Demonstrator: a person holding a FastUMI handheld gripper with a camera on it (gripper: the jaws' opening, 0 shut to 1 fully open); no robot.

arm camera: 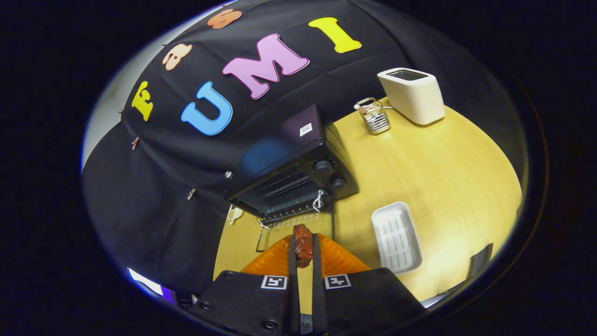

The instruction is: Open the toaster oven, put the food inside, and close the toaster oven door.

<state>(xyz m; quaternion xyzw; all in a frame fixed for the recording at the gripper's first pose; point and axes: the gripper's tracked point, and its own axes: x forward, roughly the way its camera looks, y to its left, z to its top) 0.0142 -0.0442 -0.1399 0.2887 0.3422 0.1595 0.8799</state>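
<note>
Food (pixel 303 246) clamped between hand-held gripper (pixel 303 243) fingers.

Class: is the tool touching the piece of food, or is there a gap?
Touching. In the gripper view, both fingers of the tool press against the sides of the food, which sits between them, ahead of the open oven.

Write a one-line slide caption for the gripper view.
Fingers shut on a reddish piece of food, just ahead of the open toaster oven on the wooden table.

The fingers (pixel 293 261) cover both sides of the meat piece (pixel 303 246); the oven (pixel 289 172) interior is too dark to read
</note>
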